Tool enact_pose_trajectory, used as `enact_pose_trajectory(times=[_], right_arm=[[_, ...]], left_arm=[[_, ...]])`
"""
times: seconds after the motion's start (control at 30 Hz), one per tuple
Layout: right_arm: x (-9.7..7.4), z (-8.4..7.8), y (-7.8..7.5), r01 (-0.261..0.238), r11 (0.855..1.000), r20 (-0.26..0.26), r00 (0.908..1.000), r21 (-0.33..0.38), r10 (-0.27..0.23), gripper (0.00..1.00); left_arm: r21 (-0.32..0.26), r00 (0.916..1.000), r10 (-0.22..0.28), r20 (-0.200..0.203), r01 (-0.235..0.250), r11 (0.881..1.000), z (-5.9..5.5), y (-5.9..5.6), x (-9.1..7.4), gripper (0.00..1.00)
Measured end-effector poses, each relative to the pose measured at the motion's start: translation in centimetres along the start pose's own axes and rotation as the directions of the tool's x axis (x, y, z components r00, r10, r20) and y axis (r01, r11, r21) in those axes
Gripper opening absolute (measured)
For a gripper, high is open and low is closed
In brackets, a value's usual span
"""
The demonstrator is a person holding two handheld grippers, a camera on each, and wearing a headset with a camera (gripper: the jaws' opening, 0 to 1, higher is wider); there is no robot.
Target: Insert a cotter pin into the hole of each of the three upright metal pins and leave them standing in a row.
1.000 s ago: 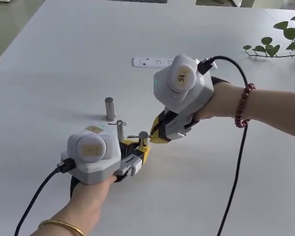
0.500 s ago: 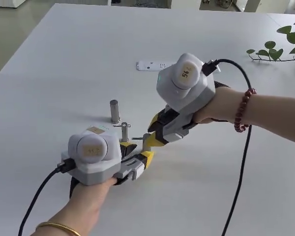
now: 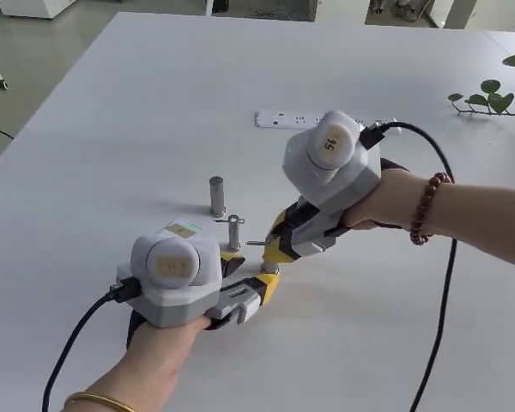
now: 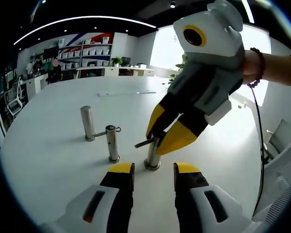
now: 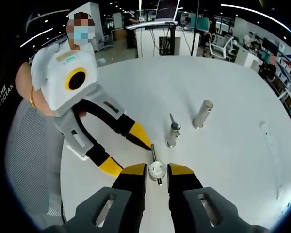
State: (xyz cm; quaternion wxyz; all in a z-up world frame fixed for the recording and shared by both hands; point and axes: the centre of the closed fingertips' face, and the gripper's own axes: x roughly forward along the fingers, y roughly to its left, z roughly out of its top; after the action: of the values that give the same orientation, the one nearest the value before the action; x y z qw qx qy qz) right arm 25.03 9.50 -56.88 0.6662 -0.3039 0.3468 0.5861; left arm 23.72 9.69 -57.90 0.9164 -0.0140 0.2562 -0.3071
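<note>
Fingers (image 4: pixel 121 175): left gripper (image 4: pixel 153 170) agape astride metal pin (image 4: pixel 153 153); right gripper's (image 5: pixel 157 174) cotter pin (image 5: pixel 153 151) hold unclear

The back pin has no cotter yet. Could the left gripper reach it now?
Likely yes: the left gripper is open, and the back pin stands unblocked, apart from the middle pin.

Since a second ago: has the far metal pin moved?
No. The far metal pin keeps the same offset from the middle metal pin; the whole head view shifted down and right, so the camera moved.
</note>
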Motion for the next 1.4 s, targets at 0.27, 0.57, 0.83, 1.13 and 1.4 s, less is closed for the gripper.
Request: enact_pose_trajectory(times=[0.27, 0.57, 0.83, 1.13, 1.4], right_arm=[[0.0, 0.1, 0.2, -0.002, 1.000, 0.012, 0.9999, -0.019, 0.002, 0.09], [0.0, 0.0, 0.0, -0.012, 1.000, 0.036, 0.9993, -0.005, 0.012, 0.08], [0.0, 0.1, 0.1, -0.008, 1.000, 0.026, 0.9996, -0.023, 0.009, 0.08], [-0.7, 0.6, -0.9, 0.011, 1.000, 0.038, 0.9992, -0.021, -0.011, 0.08], [-1.0, 0.1, -3.3, 0.041, 0.999, 0.022, 0.9989, -0.004, -0.041, 0.08]], left_arm=[[0.003, 1.0000, 0.002, 0.004, -0.002, 1.000, 0.1, 0.1, -0.3, 0.33], [-0.004, 0.9999, 0.011, -0.004, -0.011, 1.000, 0.0, 0.5, -1.1, 0.36], [0.000, 0.9998, 0.017, 0.009, -0.017, 1.000, 0.6, 0.8, -1.8, 0.36], [-0.002, 0.9996, 0.018, 0.022, -0.018, 1.000, 1.2, 1.0, -2.3, 0.39], [0.008, 0.9991, 0.023, 0.034, -0.023, 1.000, 1.9, 1.4, -3.4, 0.43]])
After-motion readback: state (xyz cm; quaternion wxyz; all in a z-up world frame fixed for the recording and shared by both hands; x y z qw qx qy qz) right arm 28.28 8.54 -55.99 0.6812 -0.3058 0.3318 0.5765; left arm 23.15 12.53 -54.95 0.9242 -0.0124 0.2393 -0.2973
